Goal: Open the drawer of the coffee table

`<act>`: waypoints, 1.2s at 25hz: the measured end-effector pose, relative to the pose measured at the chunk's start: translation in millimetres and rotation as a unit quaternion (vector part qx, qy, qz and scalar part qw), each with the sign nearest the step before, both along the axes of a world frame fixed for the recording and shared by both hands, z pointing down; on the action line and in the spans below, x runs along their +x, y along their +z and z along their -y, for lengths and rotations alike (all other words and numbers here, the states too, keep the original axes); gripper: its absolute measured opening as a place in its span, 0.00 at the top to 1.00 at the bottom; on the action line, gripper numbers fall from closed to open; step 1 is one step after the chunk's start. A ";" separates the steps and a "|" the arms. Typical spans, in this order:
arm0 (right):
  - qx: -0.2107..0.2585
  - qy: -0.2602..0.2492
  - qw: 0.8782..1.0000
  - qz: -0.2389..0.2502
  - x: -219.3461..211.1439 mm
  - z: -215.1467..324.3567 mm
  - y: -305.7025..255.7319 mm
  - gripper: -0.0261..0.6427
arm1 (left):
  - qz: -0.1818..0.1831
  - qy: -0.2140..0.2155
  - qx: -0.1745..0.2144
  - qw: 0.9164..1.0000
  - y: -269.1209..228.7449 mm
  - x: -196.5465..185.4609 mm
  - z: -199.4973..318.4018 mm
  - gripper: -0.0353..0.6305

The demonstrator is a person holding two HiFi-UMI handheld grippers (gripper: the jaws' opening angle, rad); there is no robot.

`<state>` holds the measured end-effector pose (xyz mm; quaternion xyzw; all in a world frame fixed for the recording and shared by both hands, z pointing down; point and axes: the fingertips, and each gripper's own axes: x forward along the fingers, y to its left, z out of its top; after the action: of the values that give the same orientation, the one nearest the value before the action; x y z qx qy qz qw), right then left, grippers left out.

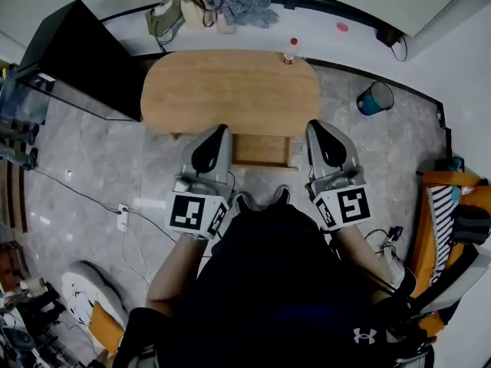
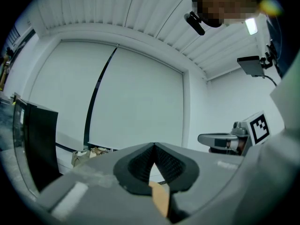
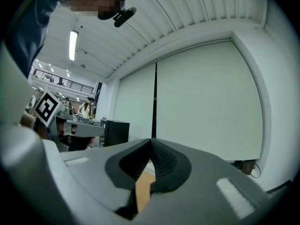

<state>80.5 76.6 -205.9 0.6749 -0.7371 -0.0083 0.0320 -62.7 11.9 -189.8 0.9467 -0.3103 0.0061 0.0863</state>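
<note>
At the far left we see a black cabinet point(image 1: 77, 60) on the grey stone floor point(image 1: 92, 167), and nearer to us a power strip point(image 1: 123, 217) with its cable and a pair of white shoes point(image 1: 92, 294).

The coffee table point(image 1: 230, 90) stands in the middle, just ahead of our feet. It is a long oval of light, plain wood with rounded ends. Beyond its far edge a heap of clothes and bags point(image 1: 215, 6) lies against the wall.

Our left gripper point(image 1: 221, 129) is held level over the near edge of the worktop, left of centre. In the left gripper view its tips point(image 2: 153, 145) meet, with nothing between them, and it looks at a white wall.

The drawer point(image 1: 261, 150) sits under the near edge of the coffee table, at its middle, between the two grippers. It is made of the same light wood. It juts out towards us as a shallow box with a darker strip along its near front. Neither gripper holds it.

A bottle point(image 1: 290, 50) with a red cap stands on the far edge of the worktop.

Our right gripper point(image 1: 314, 124) is held level to the right of the drawer, with its tips point(image 3: 151, 140) pressed together on nothing.

Further right a blue bin point(image 1: 374, 98) stands on the floor, and an orange chair point(image 1: 453, 221) is at the right edge.
</note>
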 end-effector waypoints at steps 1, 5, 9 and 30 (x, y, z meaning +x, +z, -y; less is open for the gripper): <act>-0.001 0.001 1.000 0.000 -1.1 0.2 1.3 0.96 | 0.002 0.001 0.000 1.000 1.6 -1.4 1.3 0.95; -0.006 0.001 1.000 0.006 -11.7 3.5 9.5 0.96 | 0.007 0.009 -0.006 1.000 8.3 -4.7 4.6 0.94; -0.010 0.001 1.000 0.007 -23.1 9.0 13.8 0.96 | 0.021 0.023 -0.004 0.999 13.8 -11.4 5.6 0.94; -0.014 0.005 1.000 0.002 -40.5 17.7 16.0 0.96 | 0.010 0.026 -0.007 1.000 17.8 -26.8 19.9 0.94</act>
<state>40.0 58.9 -189.9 0.6779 -0.7340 0.0033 0.0402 -89.5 -8.1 -172.1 0.9536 -0.2864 0.0203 0.0900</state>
